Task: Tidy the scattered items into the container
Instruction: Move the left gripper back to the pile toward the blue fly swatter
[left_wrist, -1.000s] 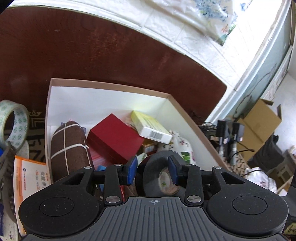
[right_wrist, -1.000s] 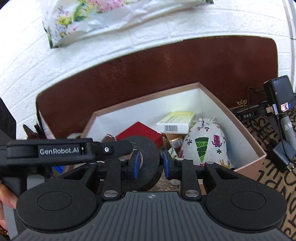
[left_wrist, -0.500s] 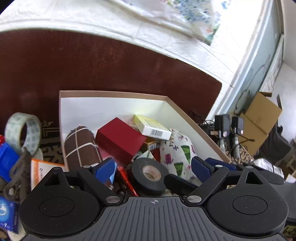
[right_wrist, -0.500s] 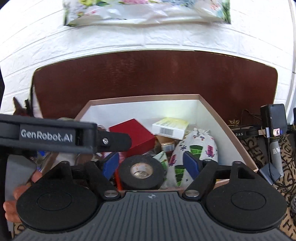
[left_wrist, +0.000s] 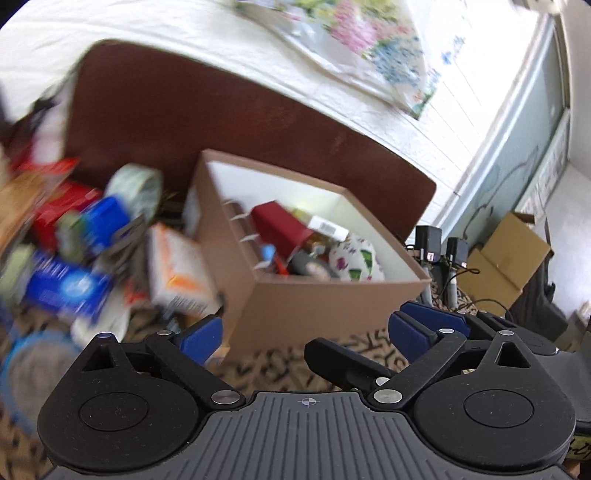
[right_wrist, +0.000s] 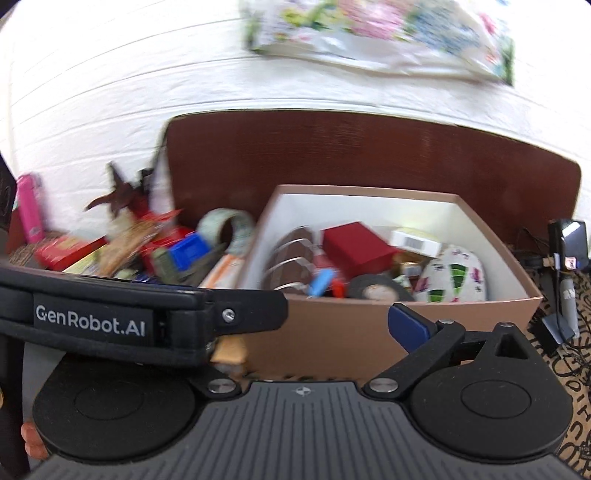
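Several items, among them a black tape roll (right_wrist: 380, 291) and a red box (right_wrist: 356, 247), lie in the cardboard box (right_wrist: 332, 332) at frame centre. Left gripper (left_wrist: 304, 332) and right gripper (right_wrist: 314, 332), jaws just opened, hold nothing. Clutter (right_wrist: 155, 251) remains outside, centre left.

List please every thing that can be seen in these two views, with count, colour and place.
box: one, brown outside, white inside, on patterned cloth
black tape roll: one, inside box, front
red case: one, inside box
printed pouch: one, white, inside box, right
brown striped bundle: one, inside box, left
clear tape roll: one, greenish, outside box, left
blurred packets: several, blue, red, orange, left of box
cardboard carton: one, far right
left gripper: open, empty
right gripper: open, empty
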